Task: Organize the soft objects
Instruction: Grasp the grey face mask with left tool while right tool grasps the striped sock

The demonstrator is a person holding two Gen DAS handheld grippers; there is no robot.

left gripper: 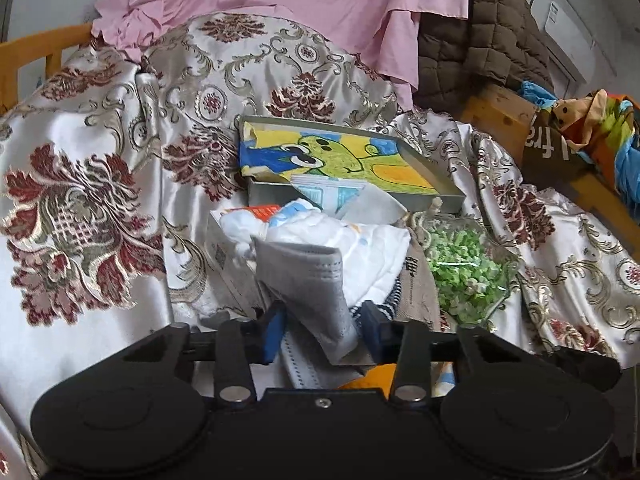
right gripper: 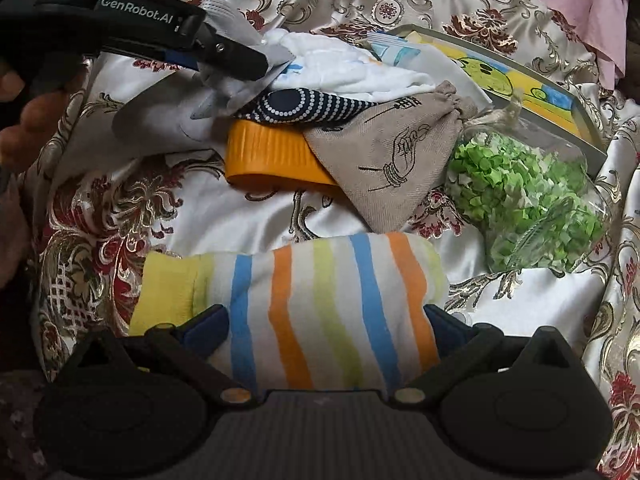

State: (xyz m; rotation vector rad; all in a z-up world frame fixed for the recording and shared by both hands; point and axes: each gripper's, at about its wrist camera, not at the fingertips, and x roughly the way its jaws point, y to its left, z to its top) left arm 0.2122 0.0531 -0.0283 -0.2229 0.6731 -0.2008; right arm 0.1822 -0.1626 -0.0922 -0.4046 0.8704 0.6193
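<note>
Left wrist view has the left gripper point(left gripper: 322, 330) at the bottom centre, its blue-padded jaws clamped on a folded grey face mask point(left gripper: 310, 280) that stands up between them. Just beyond lies a crumpled white cloth point(left gripper: 360, 244), then a shallow grey tray point(left gripper: 352, 196) lined with a yellow, blue and green cartoon picture at frame centre, and to the right a clear bag of green paper bits point(left gripper: 466, 276). Everything sits on a satin bedspread point(left gripper: 100, 184), cream with dark red and gold flowers, which fills most of the frame; a pink sheet point(left gripper: 304, 4) hangs at the top, a brown quilted blanket point(left gripper: 480, 36) at the upper right, and an orange wooden rail point(left gripper: 36, 52) at the upper left. Right wrist view shows the right gripper point(right gripper: 326, 322) at the bottom centre with its jaws set wide on either side of a striped sock point(right gripper: 320, 304); whether the pads press it I cannot tell. Beyond the sock lie an orange ribbed plastic piece point(right gripper: 272, 152), a beige drawstring pouch point(right gripper: 384, 152) and a navy dotted cloth point(right gripper: 304, 106), with a hand point(right gripper: 28, 120) at the left edge.
</note>
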